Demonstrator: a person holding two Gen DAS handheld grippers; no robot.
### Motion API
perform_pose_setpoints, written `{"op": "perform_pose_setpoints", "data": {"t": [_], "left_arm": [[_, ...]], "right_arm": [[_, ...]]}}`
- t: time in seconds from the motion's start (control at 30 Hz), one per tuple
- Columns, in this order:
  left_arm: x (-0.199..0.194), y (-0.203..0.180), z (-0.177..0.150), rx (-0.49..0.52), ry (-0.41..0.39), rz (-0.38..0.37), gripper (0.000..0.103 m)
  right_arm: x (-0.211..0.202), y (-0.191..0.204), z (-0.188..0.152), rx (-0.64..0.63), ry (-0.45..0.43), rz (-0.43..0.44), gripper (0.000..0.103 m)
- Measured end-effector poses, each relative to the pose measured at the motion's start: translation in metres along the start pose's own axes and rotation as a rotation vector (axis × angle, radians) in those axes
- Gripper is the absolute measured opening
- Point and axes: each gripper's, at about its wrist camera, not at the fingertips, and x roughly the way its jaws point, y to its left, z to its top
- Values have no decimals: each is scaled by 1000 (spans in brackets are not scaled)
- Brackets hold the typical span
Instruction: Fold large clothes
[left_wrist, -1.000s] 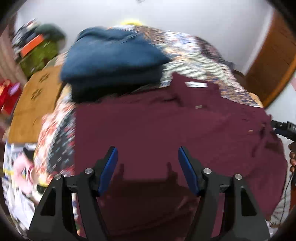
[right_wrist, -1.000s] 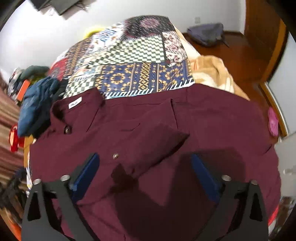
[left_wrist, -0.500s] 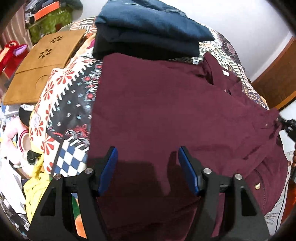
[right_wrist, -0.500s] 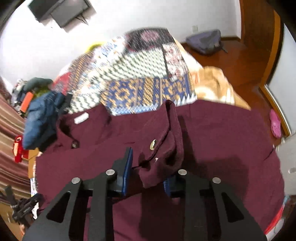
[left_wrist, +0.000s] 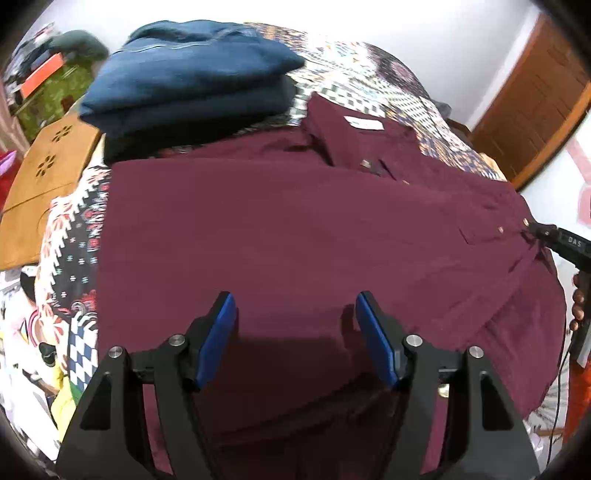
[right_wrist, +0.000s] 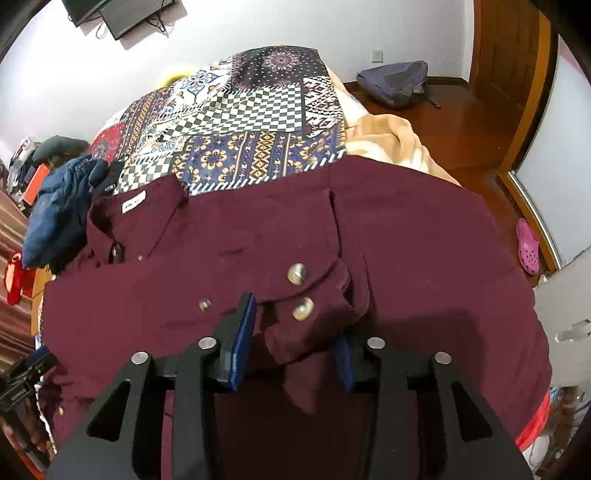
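Observation:
A large maroon button shirt (left_wrist: 288, 229) lies spread on the patchwork bed cover, collar with its white label (left_wrist: 364, 122) at the far side. My left gripper (left_wrist: 295, 339) is open and empty, just above the shirt's flat body. In the right wrist view the same shirt (right_wrist: 424, 236) fills the middle. My right gripper (right_wrist: 295, 339) is shut on the buttoned sleeve cuff (right_wrist: 314, 299), which bunches between the blue pads (right_wrist: 242, 336). The right gripper's body also shows at the right edge of the left wrist view (left_wrist: 565, 243).
A folded pile of dark blue clothes (left_wrist: 192, 81) lies beyond the shirt at the left. The patchwork cover (right_wrist: 251, 122) stretches behind. A tan blanket (right_wrist: 388, 136) lies at the bed's right edge. A brown board (left_wrist: 44, 177) sits left. A backpack (right_wrist: 395, 83) and pink shoe (right_wrist: 528, 247) lie on the floor.
My right gripper went from open above the shirt to shut on the sleeve cuff and holds it lifted. The left gripper stayed open, shifting its view over the shirt.

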Motion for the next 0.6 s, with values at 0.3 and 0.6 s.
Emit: {"op": "perform_pose_setpoints", "data": {"t": [0.3, 0.6], "left_arm": [[-6, -42, 26, 64, -42, 16, 66], [-20, -112, 63, 153, -128, -45, 67]], "right_arm": [[-47, -24, -5, -40, -95, -85, 57], [-83, -110, -22, 189, -160, -110, 63]]}}
